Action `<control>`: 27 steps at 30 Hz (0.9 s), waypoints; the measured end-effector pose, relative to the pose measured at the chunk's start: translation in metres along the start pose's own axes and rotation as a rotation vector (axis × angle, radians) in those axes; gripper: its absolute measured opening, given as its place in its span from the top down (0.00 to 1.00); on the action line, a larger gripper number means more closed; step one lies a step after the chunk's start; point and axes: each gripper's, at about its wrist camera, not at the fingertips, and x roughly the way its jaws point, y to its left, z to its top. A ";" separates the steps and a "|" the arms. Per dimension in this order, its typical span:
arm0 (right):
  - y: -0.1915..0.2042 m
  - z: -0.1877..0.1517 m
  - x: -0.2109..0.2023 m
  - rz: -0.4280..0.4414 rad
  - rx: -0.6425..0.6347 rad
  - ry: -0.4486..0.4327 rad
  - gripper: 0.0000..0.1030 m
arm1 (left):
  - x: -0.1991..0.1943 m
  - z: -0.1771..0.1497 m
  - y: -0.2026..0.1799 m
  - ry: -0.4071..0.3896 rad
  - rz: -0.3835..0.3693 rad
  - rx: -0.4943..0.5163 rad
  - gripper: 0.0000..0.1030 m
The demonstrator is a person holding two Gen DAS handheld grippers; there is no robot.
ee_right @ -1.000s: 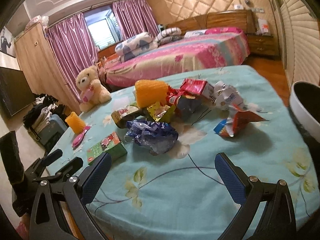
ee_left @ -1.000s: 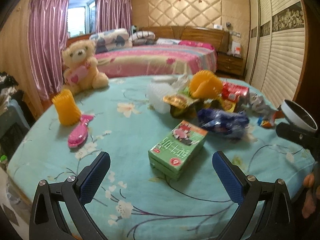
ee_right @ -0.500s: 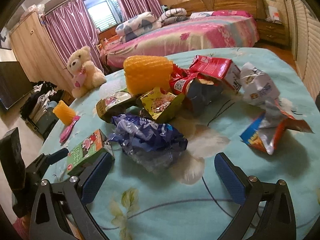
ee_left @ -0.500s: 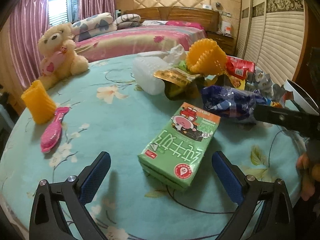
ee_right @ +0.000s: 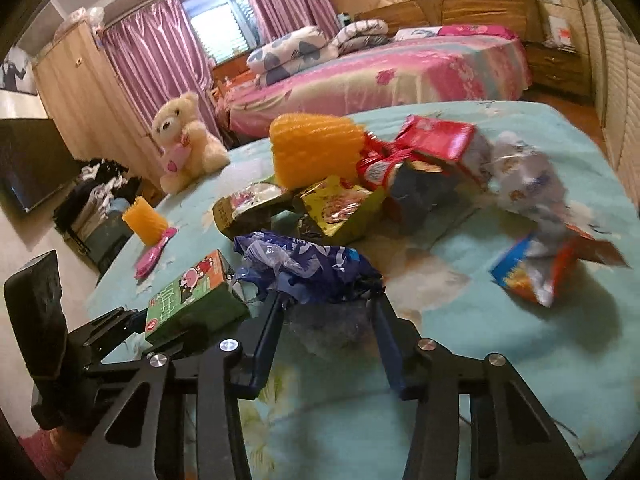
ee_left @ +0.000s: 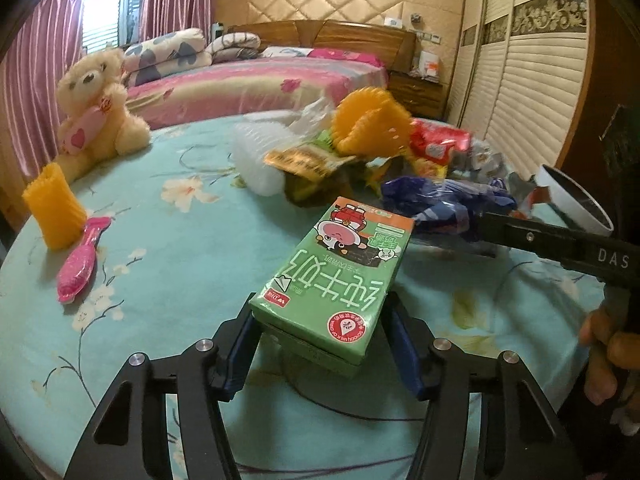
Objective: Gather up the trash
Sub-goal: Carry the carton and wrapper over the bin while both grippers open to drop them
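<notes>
Two grippers closing, left gripper (ee_left: 320, 344) around green milk carton (ee_left: 336, 272), right gripper (ee_right: 326, 328) around blue wrapper (ee_right: 308, 266) beside the carton

**both grippers closing in on trash**

left gripper (ee_left: 320, 344) is dropping closer and its jaws are closing around the green milk carton (ee_left: 334, 276), while the right gripper (ee_right: 326, 340) is moving in, closing around the crumpled blue wrapper (ee_right: 308, 266).

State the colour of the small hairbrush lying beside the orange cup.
The hairbrush is bright pink; the left wrist view shows it best, by the orange cup.
</notes>
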 end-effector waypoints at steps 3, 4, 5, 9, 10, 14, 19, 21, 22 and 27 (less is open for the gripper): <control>-0.008 -0.003 -0.020 -0.013 0.025 -0.038 0.56 | -0.008 0.001 -0.010 -0.011 -0.023 0.010 0.44; -0.008 -0.003 -0.025 -0.023 0.027 -0.048 0.56 | -0.011 0.002 -0.016 -0.019 -0.034 0.022 0.44; -0.011 -0.004 -0.031 -0.032 0.031 -0.057 0.56 | -0.012 0.002 -0.019 -0.020 -0.041 0.029 0.44; -0.026 -0.009 -0.055 -0.072 0.073 -0.089 0.56 | -0.016 0.004 -0.040 -0.024 -0.081 0.068 0.44; -0.027 -0.011 -0.058 -0.083 0.080 -0.095 0.56 | -0.015 0.005 -0.044 -0.022 -0.087 0.075 0.44; -0.047 -0.019 -0.078 -0.118 0.121 -0.122 0.56 | -0.010 0.011 -0.064 -0.014 -0.120 0.113 0.44; -0.064 -0.024 -0.098 -0.158 0.152 -0.152 0.56 | -0.005 0.018 -0.087 -0.016 -0.156 0.161 0.44; -0.071 -0.026 -0.107 -0.179 0.166 -0.168 0.56 | 0.000 0.023 -0.096 -0.016 -0.168 0.178 0.44; -0.075 -0.027 -0.113 -0.188 0.174 -0.176 0.56 | 0.002 0.025 -0.100 -0.017 -0.174 0.184 0.44; -0.094 -0.030 -0.132 -0.238 0.205 -0.200 0.56 | 0.013 0.032 -0.118 -0.016 -0.204 0.211 0.44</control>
